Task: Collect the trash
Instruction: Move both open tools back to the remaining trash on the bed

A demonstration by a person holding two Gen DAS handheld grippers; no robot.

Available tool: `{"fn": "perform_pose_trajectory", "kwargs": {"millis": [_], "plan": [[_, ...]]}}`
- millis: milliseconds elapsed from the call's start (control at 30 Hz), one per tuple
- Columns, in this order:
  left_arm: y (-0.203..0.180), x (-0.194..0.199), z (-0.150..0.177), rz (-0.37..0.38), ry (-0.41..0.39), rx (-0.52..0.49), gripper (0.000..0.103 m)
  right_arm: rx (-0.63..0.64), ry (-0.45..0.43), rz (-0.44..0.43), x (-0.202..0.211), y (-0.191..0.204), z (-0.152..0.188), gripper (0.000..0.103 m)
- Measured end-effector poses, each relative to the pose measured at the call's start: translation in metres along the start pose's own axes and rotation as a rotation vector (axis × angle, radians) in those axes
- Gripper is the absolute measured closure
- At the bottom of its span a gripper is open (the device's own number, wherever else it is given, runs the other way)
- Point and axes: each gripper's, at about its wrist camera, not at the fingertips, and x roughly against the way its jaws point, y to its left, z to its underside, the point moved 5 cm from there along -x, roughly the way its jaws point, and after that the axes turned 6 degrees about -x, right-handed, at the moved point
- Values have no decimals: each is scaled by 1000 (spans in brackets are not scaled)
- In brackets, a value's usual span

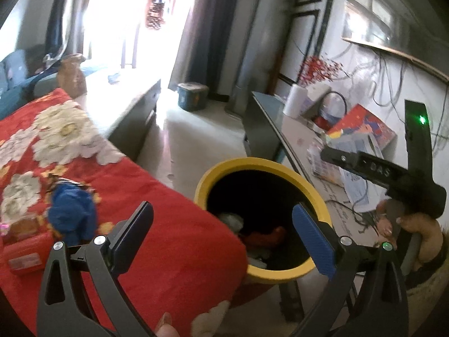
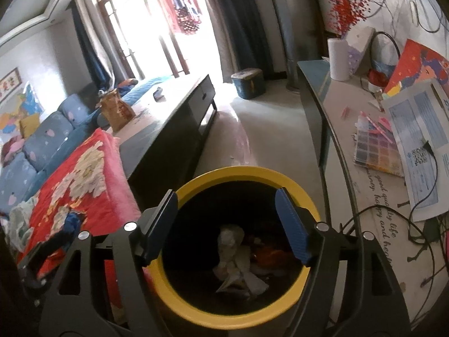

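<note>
- On the far left in your left wrist view, the red floral blanket covers a raised surface, and a crumpled blue item lies on it, near a red packet at the edge.
- Your left gripper has its jaws wide apart. Nothing is between the pads; one finger is over the blanket, the other is in front of the bin's rim.
- The trash bin, black inside with a yellow rim, stands just beside the blanket's edge, between it and the side table.
- Inside the bin you can see trash: crumpled white paper and something red-orange beside it.
- Your right gripper is above the bin's mouth with its jaws parted. No item is between the blue pads, and the paper lies below them on the bottom of the bin.
- On the right in the left wrist view, your right hand holds the handle of the other gripper.
- On the side table there are a white paper roll, a colour chart, printed sheets and black cables.
</note>
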Motion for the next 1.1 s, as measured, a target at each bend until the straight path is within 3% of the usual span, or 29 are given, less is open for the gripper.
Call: {"fn": "perform_pose_trajectory", "kwargs": {"millis": [467, 1100], "plan": [[57, 52, -1, -119, -78, 94, 7, 118, -4, -93, 16, 59, 8, 34], [135, 104, 18, -287, -116, 216, 7, 339, 78, -257, 16, 161, 50, 34]]}}
